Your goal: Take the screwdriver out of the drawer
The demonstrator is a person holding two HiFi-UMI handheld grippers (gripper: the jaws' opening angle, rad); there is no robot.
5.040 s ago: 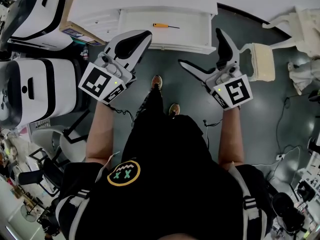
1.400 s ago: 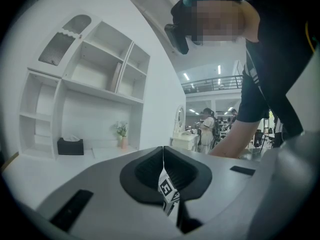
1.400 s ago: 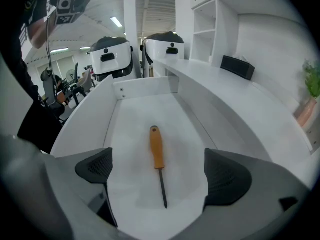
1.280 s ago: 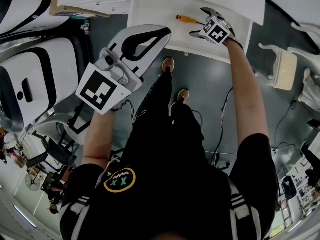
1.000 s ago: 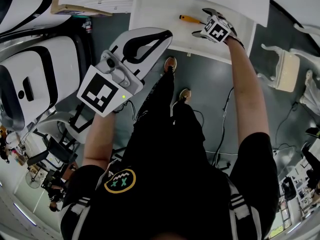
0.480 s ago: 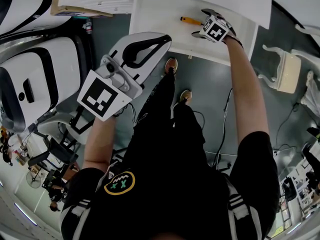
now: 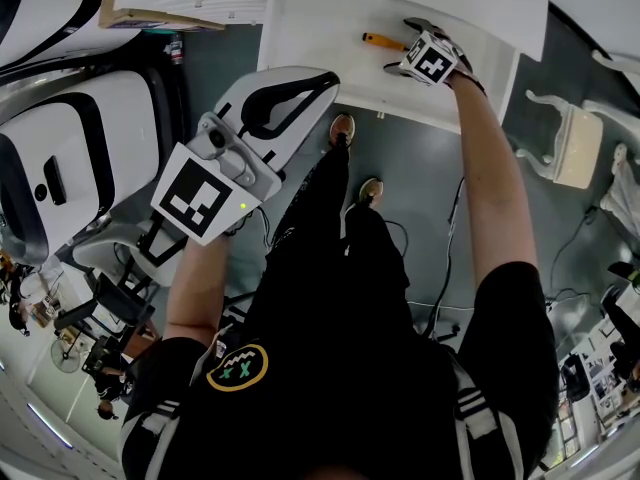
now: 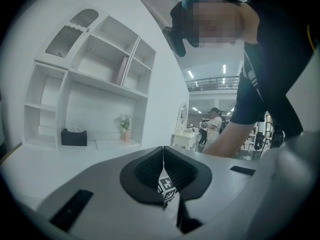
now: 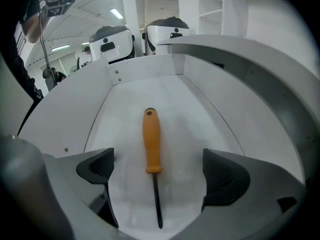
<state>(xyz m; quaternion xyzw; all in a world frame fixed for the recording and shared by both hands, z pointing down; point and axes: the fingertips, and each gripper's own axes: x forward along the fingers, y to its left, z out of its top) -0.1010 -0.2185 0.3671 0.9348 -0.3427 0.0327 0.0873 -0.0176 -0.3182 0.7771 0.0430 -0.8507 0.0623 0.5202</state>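
Two grippers in play, and the head view has them well apart. The right gripper is out at full arm's reach inside the open white drawer, just beside the orange-handled screwdriver. The left gripper is held up near the body, above the dark floor. White-and-black rounded machines crowd the left side, a white chair stands off right, and nothing lies across the screwdriver. Against five seconds ago, when both grippers hung short of the drawer, the right one has gone in; over the last half second it has barely budged.

Left gripper view now: the left gripper has its dark pads pressed together, nothing between them. Beyond stand a white shelf unit, a black box and a small potted plant.

Right gripper view: the right gripper is spread wide. The screwdriver lies flat on the drawer floor, handle pointing away, thin shaft running down the gap between the pads, neither pad touching it.
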